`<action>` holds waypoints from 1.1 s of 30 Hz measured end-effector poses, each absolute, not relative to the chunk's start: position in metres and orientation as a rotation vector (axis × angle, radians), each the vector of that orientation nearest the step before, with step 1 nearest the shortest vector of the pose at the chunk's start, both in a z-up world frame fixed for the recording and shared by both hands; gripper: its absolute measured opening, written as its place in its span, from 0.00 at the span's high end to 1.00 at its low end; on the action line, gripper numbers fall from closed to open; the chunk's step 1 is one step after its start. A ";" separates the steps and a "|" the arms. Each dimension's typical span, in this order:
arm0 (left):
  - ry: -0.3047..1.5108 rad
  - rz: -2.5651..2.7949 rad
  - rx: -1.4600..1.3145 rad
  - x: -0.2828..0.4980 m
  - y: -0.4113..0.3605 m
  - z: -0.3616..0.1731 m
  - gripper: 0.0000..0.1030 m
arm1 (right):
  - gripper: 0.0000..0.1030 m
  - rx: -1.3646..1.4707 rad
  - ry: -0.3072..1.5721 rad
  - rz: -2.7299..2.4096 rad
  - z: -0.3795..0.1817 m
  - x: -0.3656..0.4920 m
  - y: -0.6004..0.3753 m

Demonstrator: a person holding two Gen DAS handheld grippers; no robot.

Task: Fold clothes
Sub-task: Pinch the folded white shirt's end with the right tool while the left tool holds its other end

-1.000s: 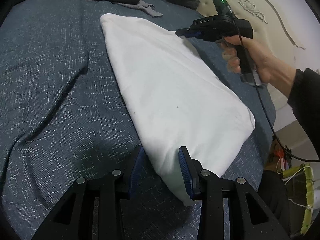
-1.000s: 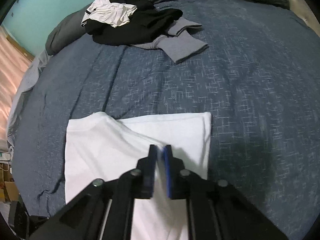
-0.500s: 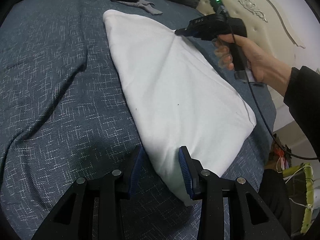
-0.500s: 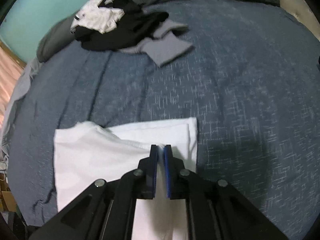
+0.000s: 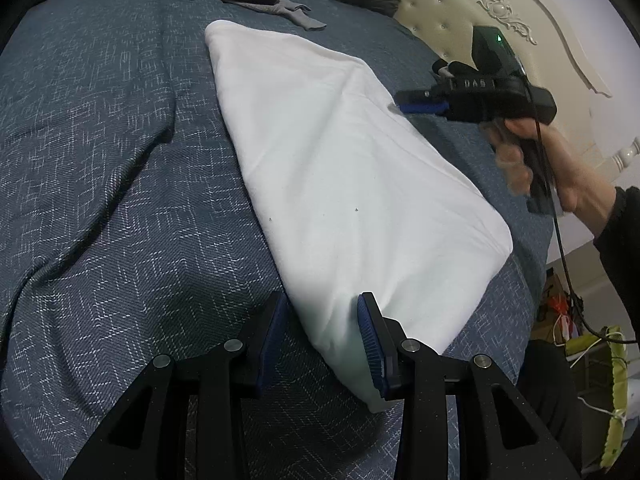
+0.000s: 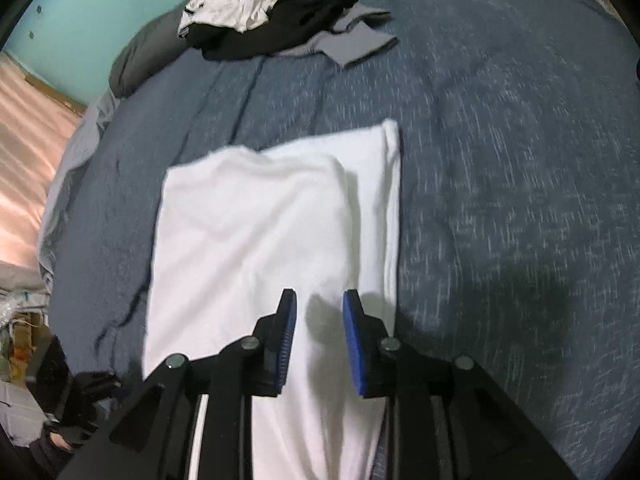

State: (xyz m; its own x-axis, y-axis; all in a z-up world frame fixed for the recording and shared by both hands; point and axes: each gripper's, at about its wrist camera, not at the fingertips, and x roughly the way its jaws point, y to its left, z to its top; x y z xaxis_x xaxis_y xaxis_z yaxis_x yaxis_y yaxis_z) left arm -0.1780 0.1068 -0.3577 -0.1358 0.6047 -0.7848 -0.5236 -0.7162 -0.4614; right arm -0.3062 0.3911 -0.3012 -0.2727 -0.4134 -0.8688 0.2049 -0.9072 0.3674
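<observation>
a: shirt (image 5: 344, 184) lay on the bed (image 5: 120, 160), white, folded to a long slab. more folds were likely left.

b: your grippers?

a: your left gripper (image 5: 324, 340) straddled its near corner, pads not pressing. your right gripper (image 6: 318, 340) was opening above it, grasping nothing.

b: anything in your way?

a: no. a pile (image 6: 272, 16) of unfolded clothes sat well apart, likely waiting.
</observation>
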 end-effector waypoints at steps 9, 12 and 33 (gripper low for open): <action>-0.093 1.927 -1.383 -0.179 0.105 -0.356 0.61 | 0.99 1.581 -0.226 -2.306 -0.301 -0.312 0.397; -0.097 1.924 -1.383 -0.177 0.110 -0.357 0.61 | 0.99 1.616 -0.243 -2.275 -0.309 -0.312 0.397; -0.097 1.928 -1.397 -0.185 0.099 -0.362 0.61 | 1.00 1.612 -0.287 -2.245 -0.304 -0.257 0.414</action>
State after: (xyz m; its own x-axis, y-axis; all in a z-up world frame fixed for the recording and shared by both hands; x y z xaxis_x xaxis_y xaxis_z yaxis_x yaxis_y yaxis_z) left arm -0.1853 0.0987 -0.3620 -0.1324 0.5979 -0.7905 -0.5155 -0.7228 -0.4603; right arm -0.2571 0.4138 -0.3044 -0.2835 -0.4031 -0.8702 0.1713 -0.9141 0.3676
